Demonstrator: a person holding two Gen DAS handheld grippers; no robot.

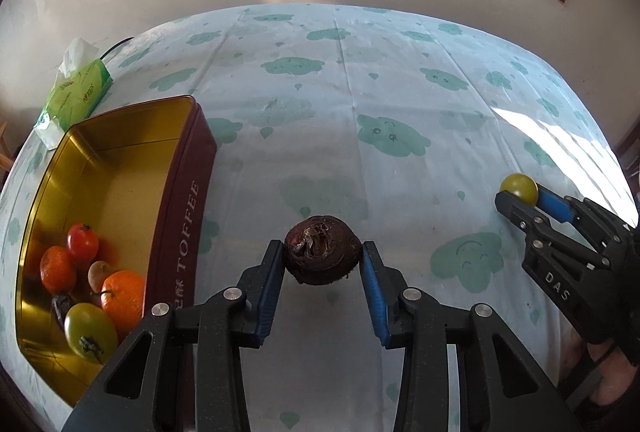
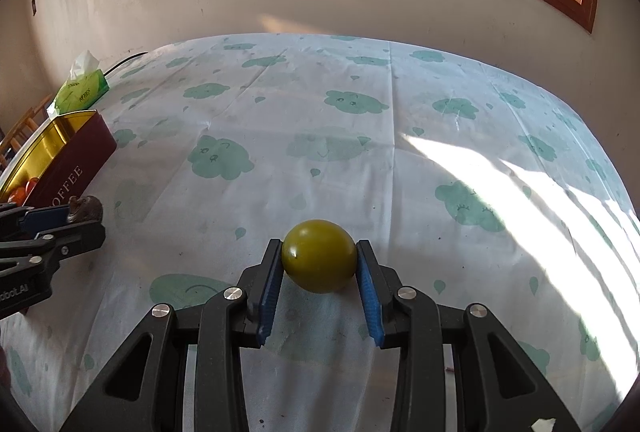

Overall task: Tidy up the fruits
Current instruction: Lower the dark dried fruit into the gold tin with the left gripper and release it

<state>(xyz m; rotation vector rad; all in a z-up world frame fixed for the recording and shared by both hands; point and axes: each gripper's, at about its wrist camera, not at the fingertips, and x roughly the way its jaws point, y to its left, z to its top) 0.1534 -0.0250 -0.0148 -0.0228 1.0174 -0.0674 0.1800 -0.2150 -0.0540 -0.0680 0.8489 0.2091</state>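
My left gripper is shut on a dark brown round fruit and holds it above the tablecloth, right of the toffee tin. The open tin holds a red tomato, two oranges, a green tomato and small brownish fruits. My right gripper is shut on a yellow-green round fruit over the cloth. In the left wrist view the right gripper shows at the right with that fruit. In the right wrist view the left gripper and the tin sit at the left.
A green tissue pack lies behind the tin at the table's far left. The table carries a pale cloth with green cloud prints. A wall with a wood-framed window rises behind. Sunlight falls on the right side.
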